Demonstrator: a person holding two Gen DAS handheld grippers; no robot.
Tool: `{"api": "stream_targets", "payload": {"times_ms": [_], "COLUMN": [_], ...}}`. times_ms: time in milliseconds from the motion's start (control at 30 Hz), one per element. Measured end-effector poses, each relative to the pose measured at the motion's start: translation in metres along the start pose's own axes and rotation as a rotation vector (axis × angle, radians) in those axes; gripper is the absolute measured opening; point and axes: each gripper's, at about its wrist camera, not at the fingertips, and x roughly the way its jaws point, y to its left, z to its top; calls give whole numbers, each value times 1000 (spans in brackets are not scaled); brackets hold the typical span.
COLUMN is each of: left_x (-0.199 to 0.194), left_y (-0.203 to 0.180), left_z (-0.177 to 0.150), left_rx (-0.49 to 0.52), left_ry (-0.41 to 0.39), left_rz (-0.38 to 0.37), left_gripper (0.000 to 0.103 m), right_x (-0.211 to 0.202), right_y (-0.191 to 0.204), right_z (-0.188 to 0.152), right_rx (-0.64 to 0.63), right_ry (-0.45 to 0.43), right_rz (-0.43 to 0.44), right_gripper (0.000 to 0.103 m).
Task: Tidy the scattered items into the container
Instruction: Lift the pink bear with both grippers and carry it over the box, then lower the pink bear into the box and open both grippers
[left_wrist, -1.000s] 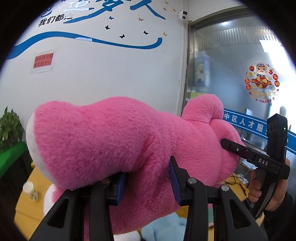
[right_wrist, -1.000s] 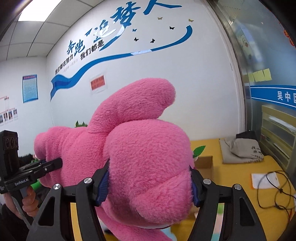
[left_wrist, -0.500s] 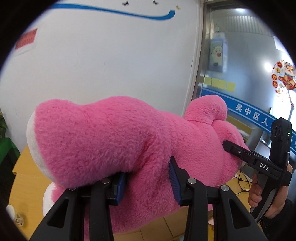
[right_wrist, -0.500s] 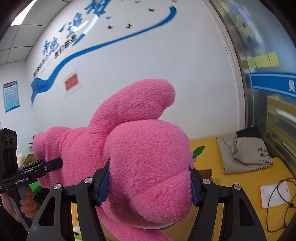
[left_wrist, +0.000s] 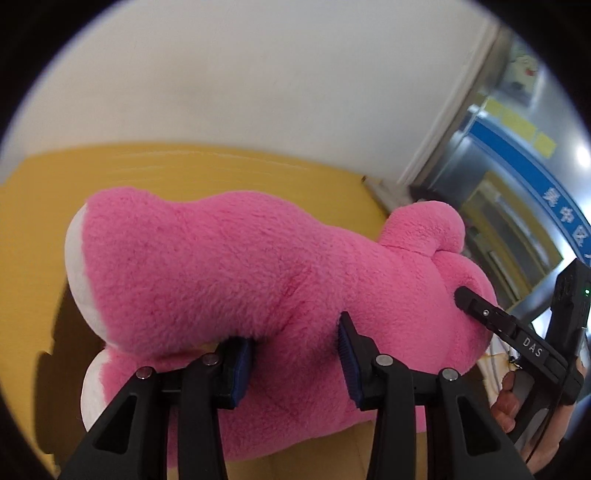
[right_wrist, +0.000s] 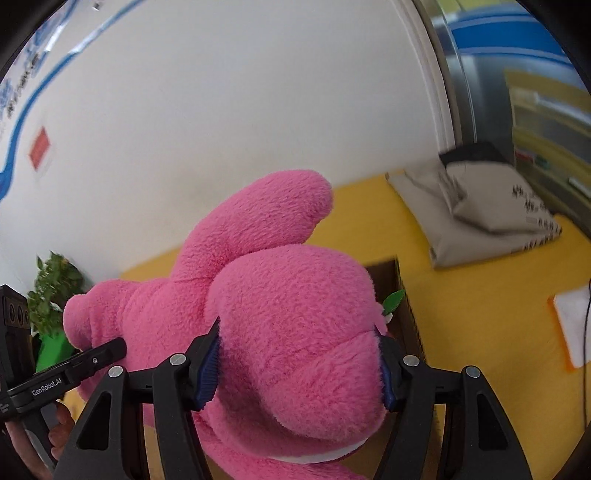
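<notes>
White wall runs along the far edge of the yellow desk (right_wrist: 480, 295); a glass partition (left_wrist: 517, 192) closes its right end, where a grey folded bag (right_wrist: 476, 218) lies in the far right corner; a white paper (right_wrist: 572, 325) and a black cable lie near the right edge. A brown cardboard box (right_wrist: 400, 291) stands open on the desk, its far right corner showing just beyond the pink plush toy (left_wrist: 240, 280); the toy is held in the air above it, long axis running left to right, white-soled foot to the left. The left gripper (left_wrist: 291, 358) is clamped on its lower body; the right gripper (right_wrist: 297, 363) is clamped on the rounded end at the right.
</notes>
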Motion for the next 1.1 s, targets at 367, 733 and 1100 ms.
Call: {"api": "stream_targets", "payload": {"times_ms": [367,733,1100], "left_x": [-46,-127,-110], "left_y": [34,111,117], "left_z": [-16,-106,-184], "left_rx": [-47,19,4], "left_ry": [-19,139,350], "left_rz": [-90,145,139], "left_gripper": [58,75,66], "right_x": [11,-109,-70], "right_y": [-11,8,23], "right_z": [-12,-73,-164], "right_rx": [-9,-212,-322], "right_ry": [86,245,469], "right_rz": [-167,114,-136], "right_gripper": [87,103,102]}}
